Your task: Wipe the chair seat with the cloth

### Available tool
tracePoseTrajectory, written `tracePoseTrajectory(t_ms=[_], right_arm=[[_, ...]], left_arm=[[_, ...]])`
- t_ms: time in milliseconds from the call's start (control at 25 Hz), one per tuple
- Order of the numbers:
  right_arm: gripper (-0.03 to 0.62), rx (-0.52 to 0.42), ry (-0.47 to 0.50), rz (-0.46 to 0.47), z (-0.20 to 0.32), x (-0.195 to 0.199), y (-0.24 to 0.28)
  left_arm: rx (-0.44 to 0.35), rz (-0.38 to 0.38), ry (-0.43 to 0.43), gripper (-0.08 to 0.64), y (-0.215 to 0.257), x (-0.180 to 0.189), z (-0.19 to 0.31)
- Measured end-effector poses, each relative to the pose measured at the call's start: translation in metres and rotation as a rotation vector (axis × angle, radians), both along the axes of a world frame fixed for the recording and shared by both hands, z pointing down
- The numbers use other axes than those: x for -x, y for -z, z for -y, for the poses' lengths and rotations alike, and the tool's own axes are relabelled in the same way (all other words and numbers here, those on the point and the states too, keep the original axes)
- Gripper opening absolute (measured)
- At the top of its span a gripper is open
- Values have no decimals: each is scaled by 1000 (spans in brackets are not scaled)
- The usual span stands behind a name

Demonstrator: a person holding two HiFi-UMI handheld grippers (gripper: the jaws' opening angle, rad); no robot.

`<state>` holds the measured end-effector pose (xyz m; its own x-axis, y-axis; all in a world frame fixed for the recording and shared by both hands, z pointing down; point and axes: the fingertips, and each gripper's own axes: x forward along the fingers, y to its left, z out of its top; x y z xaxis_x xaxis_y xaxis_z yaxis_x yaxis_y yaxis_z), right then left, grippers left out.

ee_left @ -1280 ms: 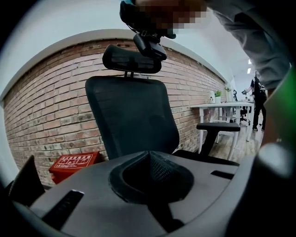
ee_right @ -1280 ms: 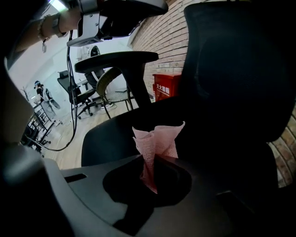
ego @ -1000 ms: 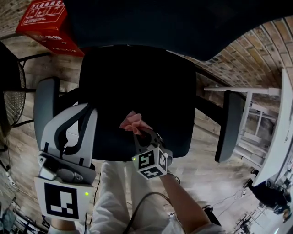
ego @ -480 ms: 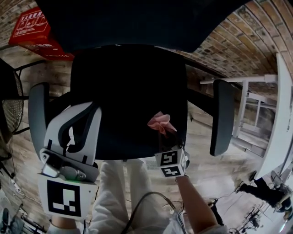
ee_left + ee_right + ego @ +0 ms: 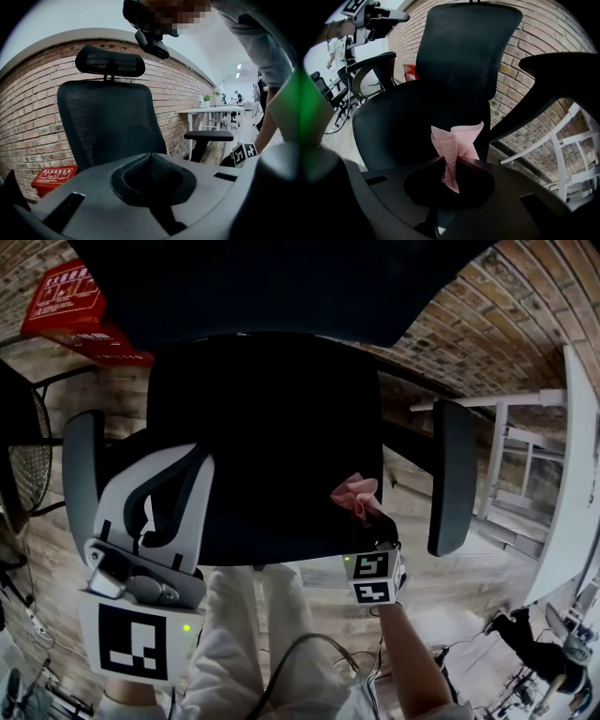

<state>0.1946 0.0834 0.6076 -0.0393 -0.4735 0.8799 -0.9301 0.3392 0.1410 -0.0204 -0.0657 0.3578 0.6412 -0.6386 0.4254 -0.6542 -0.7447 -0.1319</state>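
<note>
While the person in pale trousers [image 5: 234,634] is standing at the front edge of the black chair seat [image 5: 253,427], a red box [image 5: 70,301] is lying on the wooden floor [image 5: 52,545] at far left. Next along, the grey left armrest [image 5: 82,474] is running beside the seat. The left claw [image 5: 173,465] is being held up just beside that armrest, at the seat's front left. Its own view is showing it pressed together with nothing between its halves, and it is pointing toward the mesh backrest [image 5: 110,122].

Further right, the pink cloth [image 5: 356,495] is sitting over the front right corner of the chair seat, close to the edge. Whether it is touching the fabric cannot be told. The right claw [image 5: 367,517] is pinching the cloth by its lower end, so the crumpled upper part is fanning out above the tips in the right gripper view. Beyond it the right armrest [image 5: 450,474] is standing apart from the seat. At far right, a white table [image 5: 562,521] is standing by the brick wall [image 5: 534,306].
</note>
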Motion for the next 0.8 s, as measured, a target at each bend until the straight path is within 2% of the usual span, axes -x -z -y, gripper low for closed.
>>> tracePoseTrajectory(t_ms=[240,480,680,800], right_arm=[[60,18,-17,53,-4,26,-7],[60,41,19,116,-8,77,-14],[60,57,110,170,-14,135,-19],[60,60,214,206,-15,177,-19]], left_arm=[[0,11,21,18,-3,17,-1],[5,10,72,18,-8,45,-4],[4,12,117,18,-11,70,-7],[6,15,142,18,-12,86,-7]])
